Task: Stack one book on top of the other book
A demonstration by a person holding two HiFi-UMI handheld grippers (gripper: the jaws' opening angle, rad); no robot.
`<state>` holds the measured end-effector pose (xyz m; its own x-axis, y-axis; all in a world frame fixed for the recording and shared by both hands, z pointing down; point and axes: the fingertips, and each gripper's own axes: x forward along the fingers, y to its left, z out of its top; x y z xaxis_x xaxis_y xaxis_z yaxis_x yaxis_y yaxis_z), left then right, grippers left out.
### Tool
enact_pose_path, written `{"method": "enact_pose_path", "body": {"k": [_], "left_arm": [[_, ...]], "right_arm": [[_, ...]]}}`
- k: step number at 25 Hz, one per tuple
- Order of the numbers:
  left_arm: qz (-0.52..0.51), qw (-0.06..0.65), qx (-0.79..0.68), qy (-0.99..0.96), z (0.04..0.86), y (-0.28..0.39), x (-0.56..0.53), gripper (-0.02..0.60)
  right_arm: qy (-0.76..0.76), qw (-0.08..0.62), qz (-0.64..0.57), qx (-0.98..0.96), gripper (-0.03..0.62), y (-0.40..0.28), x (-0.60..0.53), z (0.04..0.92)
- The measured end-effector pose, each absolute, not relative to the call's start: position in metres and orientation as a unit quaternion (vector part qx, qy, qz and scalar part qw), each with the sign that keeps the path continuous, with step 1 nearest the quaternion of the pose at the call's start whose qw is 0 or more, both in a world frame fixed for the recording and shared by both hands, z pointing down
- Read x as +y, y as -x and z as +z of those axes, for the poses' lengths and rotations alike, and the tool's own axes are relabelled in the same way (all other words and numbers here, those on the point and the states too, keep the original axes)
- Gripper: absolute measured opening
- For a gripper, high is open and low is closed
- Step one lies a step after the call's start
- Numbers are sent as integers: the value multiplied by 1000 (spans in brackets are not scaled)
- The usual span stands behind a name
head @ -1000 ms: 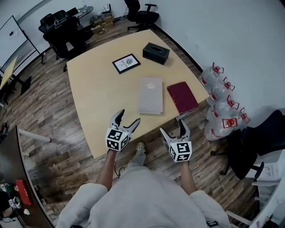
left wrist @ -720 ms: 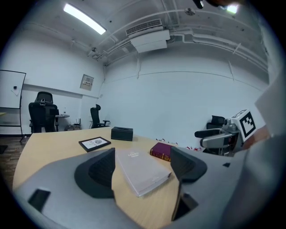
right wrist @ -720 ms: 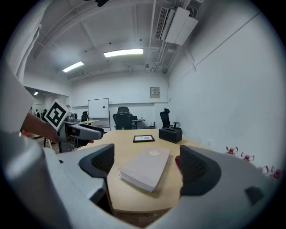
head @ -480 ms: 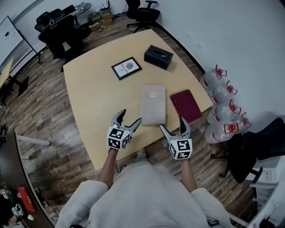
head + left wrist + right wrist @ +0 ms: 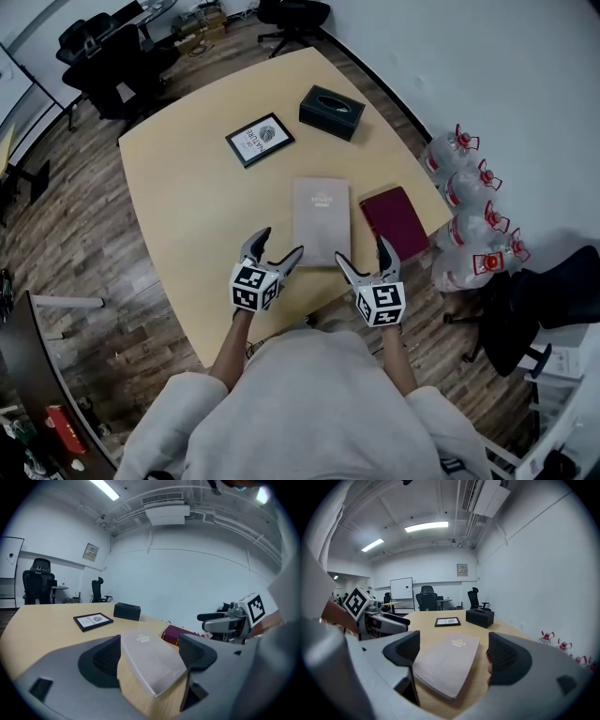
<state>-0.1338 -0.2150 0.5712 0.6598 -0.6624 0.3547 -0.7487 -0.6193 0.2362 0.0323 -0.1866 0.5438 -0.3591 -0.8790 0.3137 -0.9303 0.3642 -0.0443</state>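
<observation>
Moved the left gripper [image 5: 279, 246] and right gripper [image 5: 362, 251] forward, from short of the grey book [image 5: 321, 217] to flanking its near end. Brought the right gripper in over the edge of the desk [image 5: 187, 206], close to the near corner of the maroon book [image 5: 397, 220].

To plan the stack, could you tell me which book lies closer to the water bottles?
The dark red book, at the table's edge; the larger grey book lies beside it, further in.

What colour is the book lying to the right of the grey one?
The book is dark red, clearest in the head view.
</observation>
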Motion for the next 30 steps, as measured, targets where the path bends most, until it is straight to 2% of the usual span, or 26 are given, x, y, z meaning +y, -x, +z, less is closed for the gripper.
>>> {"method": "enact_pose_path", "body": {"k": [30], "left_arm": [[167, 259, -407, -860, 633, 110, -232, 385]], "right_arm": [[-475, 137, 216, -842, 443, -30, -216, 617]]}}
